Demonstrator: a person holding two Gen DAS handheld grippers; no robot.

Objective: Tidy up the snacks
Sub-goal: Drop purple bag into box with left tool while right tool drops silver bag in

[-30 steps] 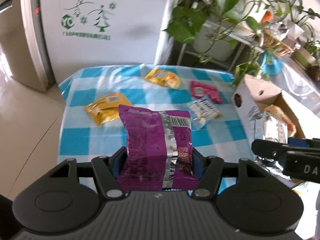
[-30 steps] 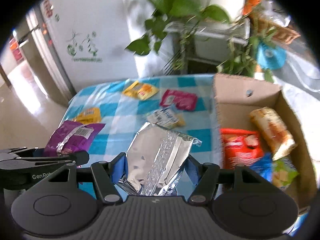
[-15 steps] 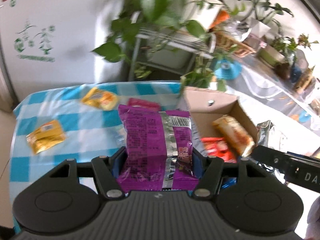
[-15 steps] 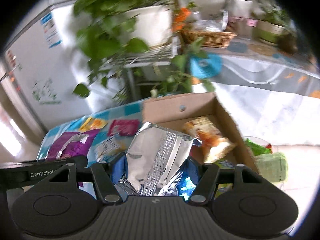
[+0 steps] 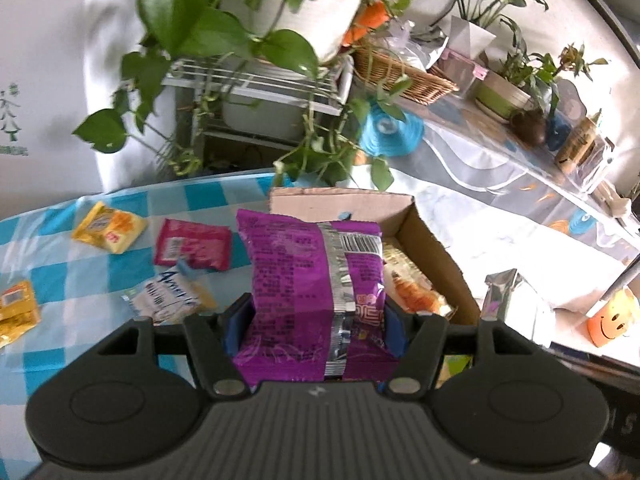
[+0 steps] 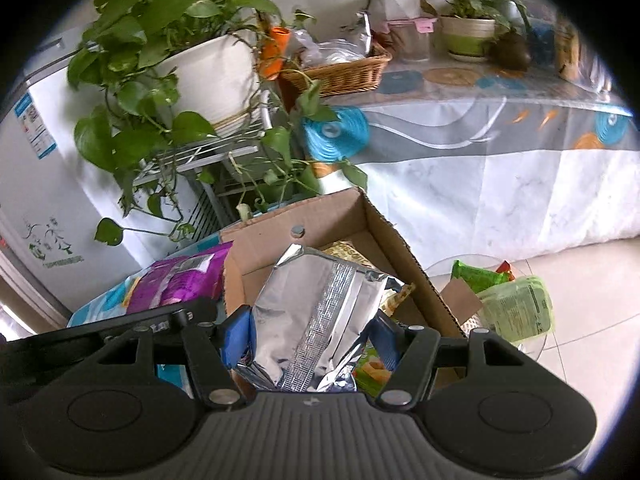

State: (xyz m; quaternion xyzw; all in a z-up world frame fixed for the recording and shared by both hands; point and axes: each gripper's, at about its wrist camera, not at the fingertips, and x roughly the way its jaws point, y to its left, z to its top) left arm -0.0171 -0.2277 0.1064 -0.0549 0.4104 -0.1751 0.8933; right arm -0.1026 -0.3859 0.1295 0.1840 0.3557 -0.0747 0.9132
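Left tool (image 5: 314, 322): clenched on a purple snack bag (image 5: 316, 292), both blue pads pressed against the bag's lower sides; the bag stands upright between them, its back seam and barcode facing the camera. It is held in the air at the near left corner of an open cardboard box (image 5: 436, 248).

Right tool (image 6: 310, 338): clenched on a silver foil bag (image 6: 320, 316), which stands upright and crumpled between the blue pads, seam toward the camera. The bag is held over the open cardboard box (image 6: 396, 248); in the left wrist view part of the same foil bag (image 5: 508, 300) shows to the right of the box.

Box contents: a pastry packet (image 5: 412, 292) lies against the right wall in the left wrist view; further packets lie beneath the foil bag in the right wrist view, too hidden to identify.

Desk (image 5: 56, 268): covered with a blue-and-white checked cloth. To the left of the box lie a pink packet (image 5: 192, 246), a white-and-blue packet (image 5: 166, 300) nearer the camera, a yellow packet (image 5: 110, 227) at the far left, and another yellow packet (image 5: 16, 312) at the left edge.

Background: potted trailing plants (image 6: 168, 64) on a wire stand beyond the desk; a wicker basket (image 6: 340, 68) to their right.
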